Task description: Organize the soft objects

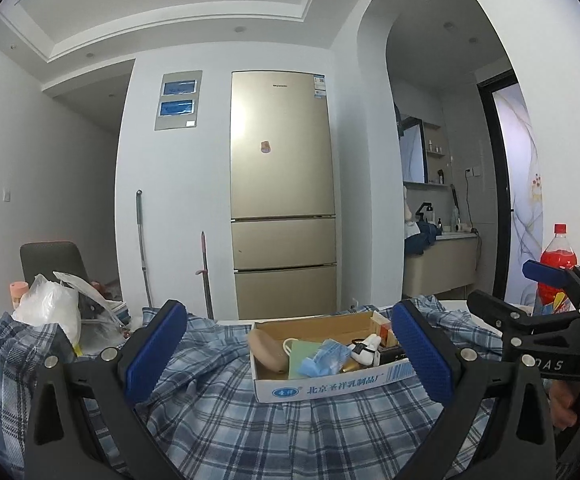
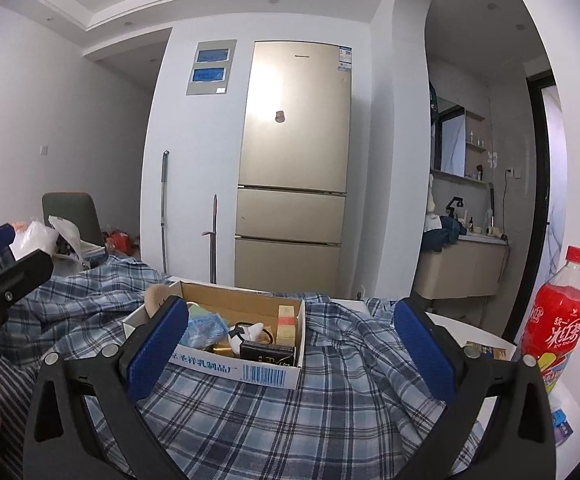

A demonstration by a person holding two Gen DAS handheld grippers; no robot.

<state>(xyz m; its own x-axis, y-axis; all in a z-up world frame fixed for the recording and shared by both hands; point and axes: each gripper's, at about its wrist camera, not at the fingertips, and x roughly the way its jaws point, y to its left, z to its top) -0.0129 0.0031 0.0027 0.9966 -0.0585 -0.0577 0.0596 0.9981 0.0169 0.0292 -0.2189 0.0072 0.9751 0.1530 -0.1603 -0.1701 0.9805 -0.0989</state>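
The plaid shirt (image 2: 290, 412) lies rumpled across the table, under the cardboard box (image 2: 250, 368) of odds and ends, so the box likely has to come off before folding. Both the left gripper (image 1: 290, 356) and right gripper (image 2: 290, 352) hover above the cloth, jaws wide apart, holding nothing. A red soda bottle (image 2: 558, 320) stands to the right.

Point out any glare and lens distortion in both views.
Left wrist view: fisheye bends the walls, black corners, soft sheen on the fridge. Right wrist view: a bright glare patch on the fridge door, same curved edges; the open tongs look sharp.
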